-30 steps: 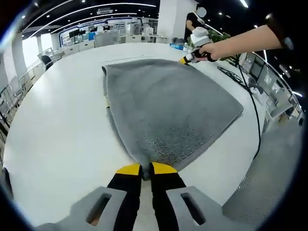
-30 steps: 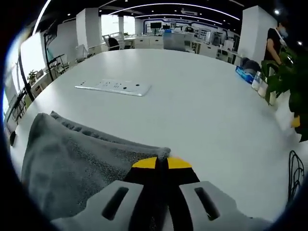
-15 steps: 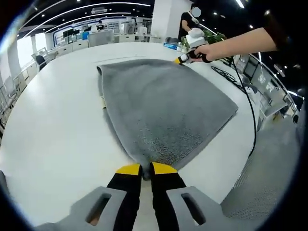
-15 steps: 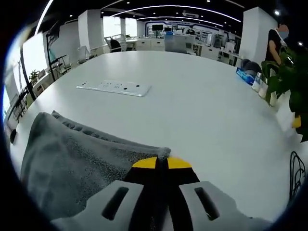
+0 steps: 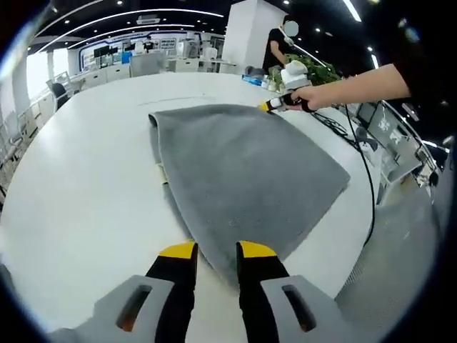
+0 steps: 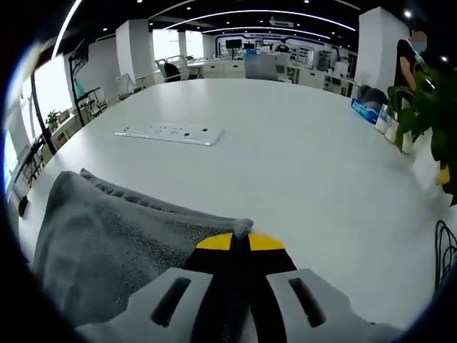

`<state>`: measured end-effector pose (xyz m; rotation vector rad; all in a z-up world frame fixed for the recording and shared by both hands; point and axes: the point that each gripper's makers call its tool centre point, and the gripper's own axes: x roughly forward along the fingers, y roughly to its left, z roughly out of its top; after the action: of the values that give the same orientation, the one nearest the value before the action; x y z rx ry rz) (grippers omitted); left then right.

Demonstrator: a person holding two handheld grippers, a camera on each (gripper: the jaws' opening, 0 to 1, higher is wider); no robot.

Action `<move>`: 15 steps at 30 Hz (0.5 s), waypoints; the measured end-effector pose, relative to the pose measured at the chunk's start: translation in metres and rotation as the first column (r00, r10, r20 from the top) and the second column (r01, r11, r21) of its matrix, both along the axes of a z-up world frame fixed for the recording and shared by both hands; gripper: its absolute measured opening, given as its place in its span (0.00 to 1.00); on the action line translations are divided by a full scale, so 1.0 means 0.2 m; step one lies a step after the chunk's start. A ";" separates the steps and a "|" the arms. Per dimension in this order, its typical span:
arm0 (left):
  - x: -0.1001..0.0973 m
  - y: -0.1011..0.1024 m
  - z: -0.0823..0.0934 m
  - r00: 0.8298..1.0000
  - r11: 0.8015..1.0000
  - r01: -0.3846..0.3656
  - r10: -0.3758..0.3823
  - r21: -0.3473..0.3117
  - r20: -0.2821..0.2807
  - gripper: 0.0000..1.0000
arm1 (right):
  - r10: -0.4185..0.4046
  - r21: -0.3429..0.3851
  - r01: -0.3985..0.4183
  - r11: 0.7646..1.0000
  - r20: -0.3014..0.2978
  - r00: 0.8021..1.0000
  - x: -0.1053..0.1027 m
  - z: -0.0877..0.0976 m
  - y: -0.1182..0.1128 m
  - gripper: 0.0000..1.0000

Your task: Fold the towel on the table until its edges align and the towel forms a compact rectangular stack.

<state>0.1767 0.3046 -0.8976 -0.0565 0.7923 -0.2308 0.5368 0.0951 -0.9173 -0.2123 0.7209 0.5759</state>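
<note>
Open-plan office desks ring the broad white tabletop (image 5: 78, 186), where the grey terry towel (image 5: 243, 171) lies, its long axis running away from the left gripper (image 5: 216, 251), whose jaws stand apart astride the near corner. The right gripper (image 6: 239, 243), apparently pinched on the far corner (image 6: 239, 227), hides its contact.

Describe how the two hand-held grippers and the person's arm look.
Each hand-held gripper has grey slotted jaw bodies, black fingers and yellow tips: the left gripper and the right gripper. The person's arm has a dark sleeve near the shoulder, and a black cable trails down.
</note>
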 end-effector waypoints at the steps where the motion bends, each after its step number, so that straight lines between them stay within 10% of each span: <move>1: 0.04 0.01 0.00 1.000 1.000 -0.004 0.004 0.003 0.004 0.25 | -0.005 0.006 0.005 1.000 -0.005 1.000 0.00 0.00 0.00 0.03; 15: 0.55 0.19 0.10 0.993 0.999 -0.015 0.009 0.051 0.117 0.26 | -0.008 0.007 0.008 1.000 -0.015 1.000 0.01 0.00 0.00 0.04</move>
<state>0.2869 0.3423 -0.8783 0.0013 0.6810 -0.2002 0.5382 0.0949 -0.9183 -0.1986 0.7333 0.5730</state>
